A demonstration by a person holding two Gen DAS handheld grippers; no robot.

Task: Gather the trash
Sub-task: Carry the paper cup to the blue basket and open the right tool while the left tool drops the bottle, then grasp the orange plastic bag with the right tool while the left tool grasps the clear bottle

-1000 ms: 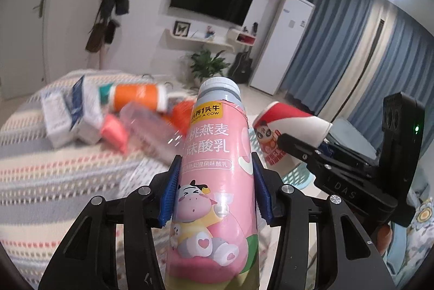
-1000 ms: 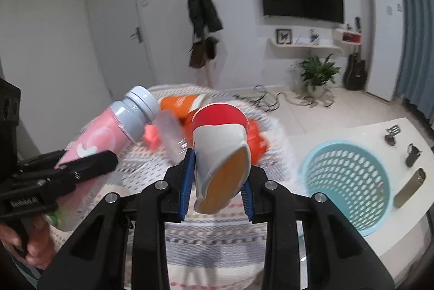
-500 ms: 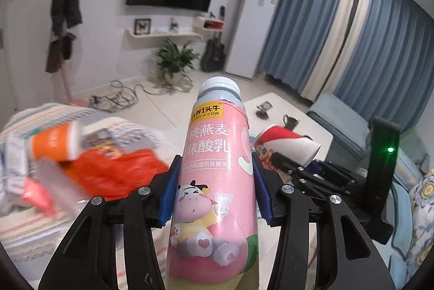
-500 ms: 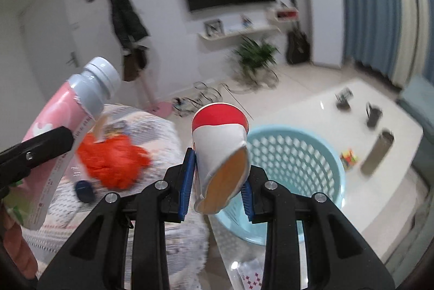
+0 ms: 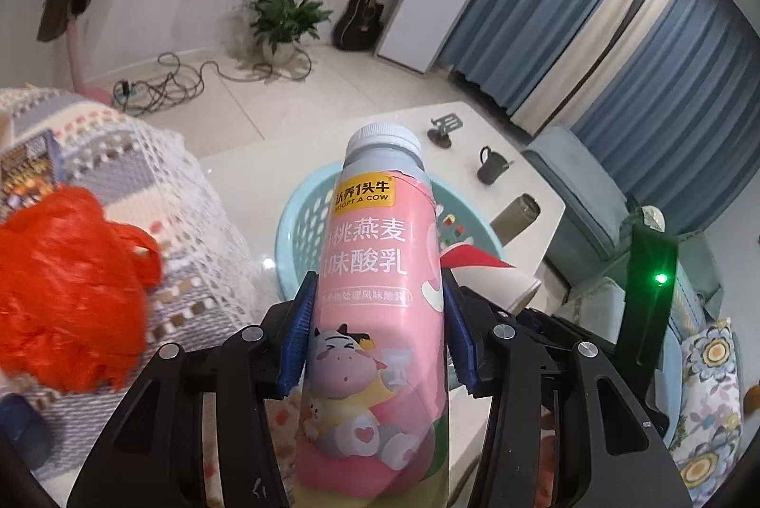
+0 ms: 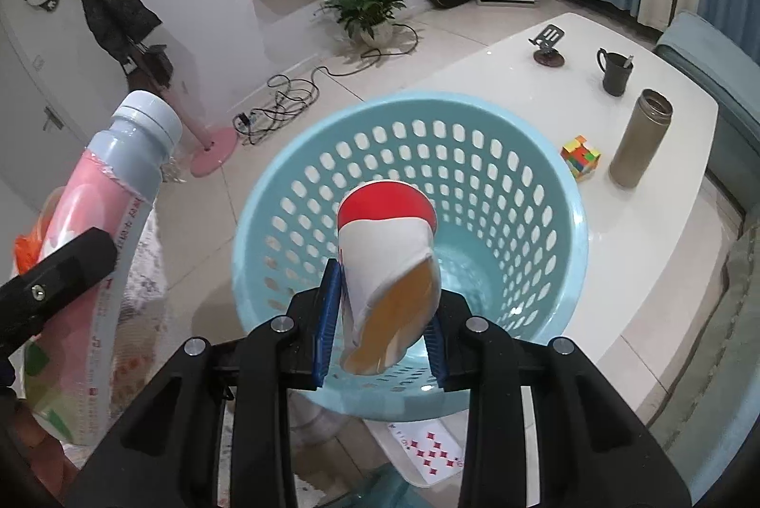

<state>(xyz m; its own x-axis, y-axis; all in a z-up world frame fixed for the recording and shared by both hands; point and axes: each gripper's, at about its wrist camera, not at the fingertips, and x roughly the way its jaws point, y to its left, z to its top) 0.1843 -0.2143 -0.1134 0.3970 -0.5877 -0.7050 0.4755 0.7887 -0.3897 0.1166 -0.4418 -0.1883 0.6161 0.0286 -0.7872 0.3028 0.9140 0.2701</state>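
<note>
My left gripper (image 5: 375,337) is shut on a pink yogurt bottle (image 5: 375,318) with a grey cap, held upright in front of the light blue perforated basket (image 5: 304,223). My right gripper (image 6: 380,322) is shut on a crushed red and white paper cup (image 6: 384,261), held directly above the open basket (image 6: 546,194), which looks empty inside. The bottle also shows at the left of the right wrist view (image 6: 99,270). The cup's edge (image 5: 479,270) shows to the right of the bottle in the left wrist view.
A red plastic bag (image 5: 66,294) lies on the striped cloth (image 5: 180,185) at left. On the white table (image 6: 665,223) stand a dark mug (image 6: 615,71), a metal flask (image 6: 641,137), a colour cube (image 6: 580,156) and a phone stand (image 6: 548,44). A playing card (image 6: 430,451) lies below the basket.
Both grippers have swung right, away from the trash pile on the cloth. The basket has come under the right gripper and the cup now hangs over its opening. Both grips are unchanged.
</note>
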